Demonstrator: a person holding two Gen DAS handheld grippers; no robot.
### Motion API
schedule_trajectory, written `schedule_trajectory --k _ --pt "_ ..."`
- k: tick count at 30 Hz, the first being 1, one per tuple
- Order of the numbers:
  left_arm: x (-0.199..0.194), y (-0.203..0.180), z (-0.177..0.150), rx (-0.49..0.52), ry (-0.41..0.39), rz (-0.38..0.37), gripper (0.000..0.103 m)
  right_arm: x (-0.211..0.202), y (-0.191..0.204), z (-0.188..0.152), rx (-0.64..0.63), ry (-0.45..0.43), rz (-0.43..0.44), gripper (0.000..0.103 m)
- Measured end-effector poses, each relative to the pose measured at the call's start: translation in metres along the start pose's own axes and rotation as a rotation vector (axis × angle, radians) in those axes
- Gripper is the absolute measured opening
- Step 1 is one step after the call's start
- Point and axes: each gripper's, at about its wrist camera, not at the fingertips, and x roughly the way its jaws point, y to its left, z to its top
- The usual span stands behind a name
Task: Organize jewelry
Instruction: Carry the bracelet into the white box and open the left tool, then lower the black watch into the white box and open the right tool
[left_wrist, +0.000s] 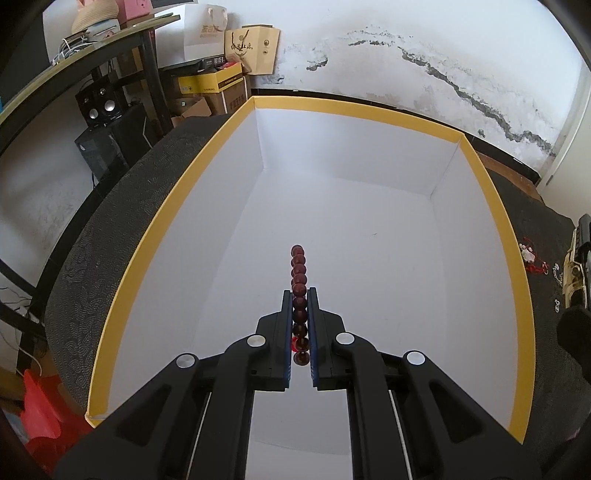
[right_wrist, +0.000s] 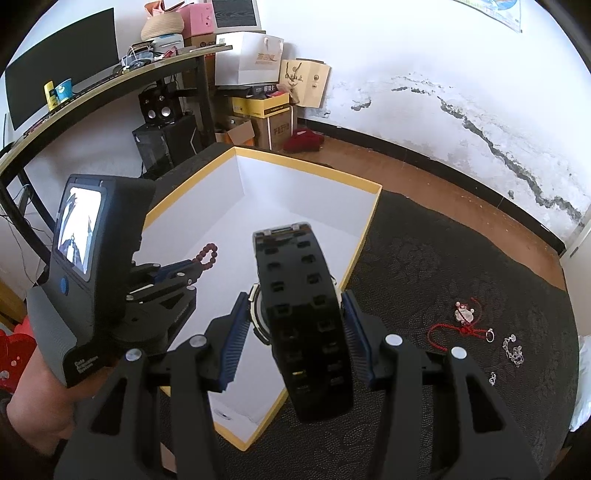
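Note:
My left gripper (left_wrist: 299, 292) is shut on a dark red bead bracelet (left_wrist: 299, 266) and holds it over the inside of a white box with a yellow rim (left_wrist: 147, 236). The right wrist view shows the same bracelet (right_wrist: 209, 254) hanging from the left gripper (right_wrist: 199, 266) above the box (right_wrist: 364, 236). My right gripper (right_wrist: 295, 301) is shut on a black watch (right_wrist: 303, 314), held at the box's right edge with its strap standing upright. A red string bracelet with a pendant (right_wrist: 463, 319), a ring (right_wrist: 490, 334) and silver pieces (right_wrist: 514, 349) lie on the dark mat to the right.
The box sits on a dark patterned mat (right_wrist: 424, 266). A shelf with a speaker (right_wrist: 161, 109), cardboard boxes (right_wrist: 264, 114) and paper bags (right_wrist: 258, 55) stands at the back left. A cracked white wall (right_wrist: 461, 92) lies behind. The right gripper shows at the left wrist view's right edge (left_wrist: 576, 273).

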Motion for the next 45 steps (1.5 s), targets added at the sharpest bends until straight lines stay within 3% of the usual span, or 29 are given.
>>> schedule_trajectory --k 14,15,16,18,21,35,45 --pt "0.002 -0.002 -0.001 0.003 -0.001 0.015 0.010 -0.002 -0.002 0.001 0.003 -0.006 0.001 0.049" --pt "0.002 -0.002 -0.001 0.003 -0.001 0.017 0.019 -0.002 -0.003 0.001 0.004 -0.007 0.000 0.049" --pt "0.001 -0.002 -0.001 0.003 -0.005 0.018 0.051 -0.002 -0.003 0.001 0.005 -0.007 0.000 0.049" --pt "-0.005 -0.003 -0.002 -0.012 -0.034 0.030 0.093 -0.003 -0.003 0.002 0.007 -0.010 -0.001 0.049" --pt "-0.017 -0.005 -0.002 -0.008 -0.084 0.036 0.095 -0.004 -0.005 0.002 0.012 -0.016 -0.003 0.049" --pt "-0.035 0.000 -0.010 -0.002 -0.086 0.031 0.096 0.000 -0.002 0.005 -0.005 -0.010 -0.010 0.049" --pt "-0.045 0.018 -0.019 -0.023 -0.089 0.049 0.096 0.038 0.007 0.028 -0.034 0.035 0.012 0.049"
